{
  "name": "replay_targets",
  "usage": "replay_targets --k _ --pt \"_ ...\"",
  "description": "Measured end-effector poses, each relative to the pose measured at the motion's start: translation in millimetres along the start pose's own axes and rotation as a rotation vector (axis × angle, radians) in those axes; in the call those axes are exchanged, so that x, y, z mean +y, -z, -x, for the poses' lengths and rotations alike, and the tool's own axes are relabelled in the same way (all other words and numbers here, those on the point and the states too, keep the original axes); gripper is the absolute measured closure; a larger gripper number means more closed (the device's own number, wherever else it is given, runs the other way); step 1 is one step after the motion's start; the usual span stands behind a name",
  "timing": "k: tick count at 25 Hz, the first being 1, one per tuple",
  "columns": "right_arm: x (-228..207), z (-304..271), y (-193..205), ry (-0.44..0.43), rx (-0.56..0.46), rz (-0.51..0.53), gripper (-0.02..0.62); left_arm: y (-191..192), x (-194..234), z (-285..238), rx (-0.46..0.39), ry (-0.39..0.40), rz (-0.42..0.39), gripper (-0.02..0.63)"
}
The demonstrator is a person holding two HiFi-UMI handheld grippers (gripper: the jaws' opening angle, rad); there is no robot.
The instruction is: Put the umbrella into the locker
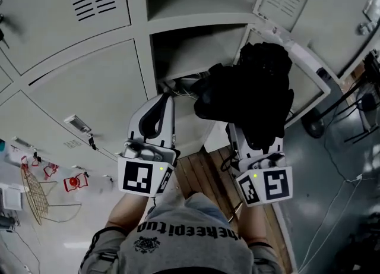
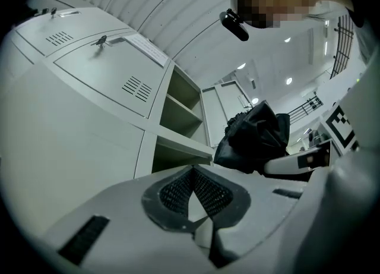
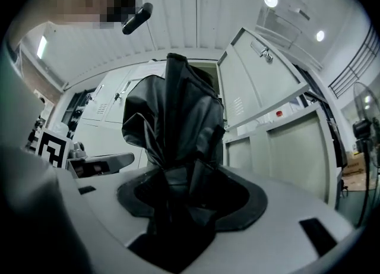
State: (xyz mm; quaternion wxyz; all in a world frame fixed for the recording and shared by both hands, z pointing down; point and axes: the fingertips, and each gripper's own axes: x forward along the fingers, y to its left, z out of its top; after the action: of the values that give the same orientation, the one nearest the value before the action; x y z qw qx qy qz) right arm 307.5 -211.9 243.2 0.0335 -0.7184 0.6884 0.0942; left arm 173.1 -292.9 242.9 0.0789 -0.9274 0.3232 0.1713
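Observation:
The folded black umbrella [image 1: 256, 91] is bunched up in front of the open locker compartment [image 1: 196, 50], beside its swung-out door [image 1: 304, 68]. My right gripper [image 1: 250, 129] is shut on the umbrella's lower part; its fingertips are hidden by the cloth. In the right gripper view the umbrella [image 3: 175, 121] rises from between the jaws of the right gripper [image 3: 178, 186] toward the open door [image 3: 261, 76]. My left gripper [image 1: 168, 97] is to the left of the umbrella, apart from it, shut with nothing in it. In the left gripper view its pads [image 2: 208, 192] meet at the tip, and the umbrella [image 2: 255, 136] is at the right.
Closed grey locker doors [image 1: 65, 11] fill the left and top. A wooden slatted board [image 1: 208, 172] lies below the lockers. A wire rack [image 1: 35, 195] and red items [image 1: 74, 182] sit at the far left. Cables and a black stand [image 1: 356, 112] are at the right.

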Motion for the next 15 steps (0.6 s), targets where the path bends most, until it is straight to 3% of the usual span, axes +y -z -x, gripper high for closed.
replay_targets --k 4,15 --pt "-18.2 -12.0 -9.6 -0.075 0.024 -0.003 0.354 -7.2 -13.3 -18.0 -0.004 -0.058 -0.014 0.601" --pt "-38.6 -43.7 -39.9 -0.115 0.072 0.088 0.353 -32.6 -14.7 -28.1 -0.015 -0.192 -0.09 0.601"
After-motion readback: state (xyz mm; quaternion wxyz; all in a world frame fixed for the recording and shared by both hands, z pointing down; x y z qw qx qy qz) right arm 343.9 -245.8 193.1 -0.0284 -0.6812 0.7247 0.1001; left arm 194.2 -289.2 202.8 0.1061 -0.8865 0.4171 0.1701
